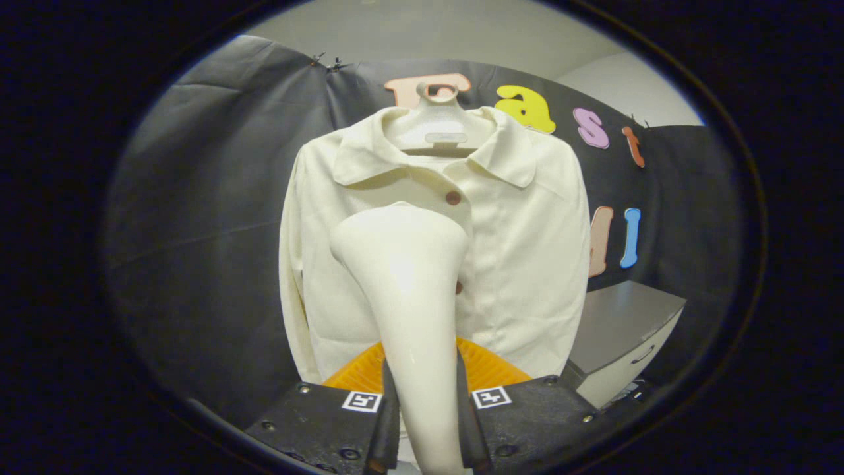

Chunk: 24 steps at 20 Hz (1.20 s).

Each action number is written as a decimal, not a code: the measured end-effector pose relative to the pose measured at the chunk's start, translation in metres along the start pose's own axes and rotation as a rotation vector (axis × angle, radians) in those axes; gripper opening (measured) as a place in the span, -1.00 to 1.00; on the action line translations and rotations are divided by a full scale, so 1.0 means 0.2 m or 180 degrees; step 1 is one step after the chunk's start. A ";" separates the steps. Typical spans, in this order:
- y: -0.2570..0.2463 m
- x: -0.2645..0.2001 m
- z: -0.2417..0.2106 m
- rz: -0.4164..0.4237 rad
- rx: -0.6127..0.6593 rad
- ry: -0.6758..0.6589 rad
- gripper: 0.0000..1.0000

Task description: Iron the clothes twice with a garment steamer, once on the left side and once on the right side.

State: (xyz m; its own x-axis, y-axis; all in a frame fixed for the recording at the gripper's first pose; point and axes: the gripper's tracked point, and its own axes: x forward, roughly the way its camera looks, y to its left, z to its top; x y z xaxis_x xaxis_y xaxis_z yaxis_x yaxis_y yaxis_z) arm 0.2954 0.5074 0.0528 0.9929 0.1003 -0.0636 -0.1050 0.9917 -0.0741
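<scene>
Gripper view.

Gripper (427, 415): both fingers pressed against the neck of the garment steamer, one on each side, pinching it.

Garment steamer (402, 264): cream, glossy; narrow neck rising from between the fingers and flaring to a broad head ahead of them. The head stands in front of the shirt's chest, over the wearer's-right panel beside the button line; whether it touches the cloth cannot be told.

Shirt (521, 264): cream, long-sleeved, collared, brown buttons (453, 197) down the placket. Hangs facing the camera, beyond the fingers, against the black cloth wall.

Hanger (440, 125): pale plastic, inside the collar, hook at the top.

Orange ribbed item (488, 369): just ahead of the fingers, under the shirt hem; identity unclear.

Grey cabinet (626, 336): beside the shirt, low, with a drawer handle.
</scene>
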 end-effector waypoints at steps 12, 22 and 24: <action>-0.02 0.09 -0.28 -0.0107 -0.0189 0.0163 -0.28; 0.03 0.07 -0.72 -0.0135 -0.0186 0.0528 -0.28; 0.03 0.07 -0.82 -0.0143 -0.0194 0.0621 -0.28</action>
State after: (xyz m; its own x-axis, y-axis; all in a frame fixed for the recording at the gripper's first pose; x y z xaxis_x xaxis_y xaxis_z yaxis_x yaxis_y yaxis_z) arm 0.2989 0.5019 -0.1126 0.9677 0.0327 -0.2501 -0.0698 0.9876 -0.1409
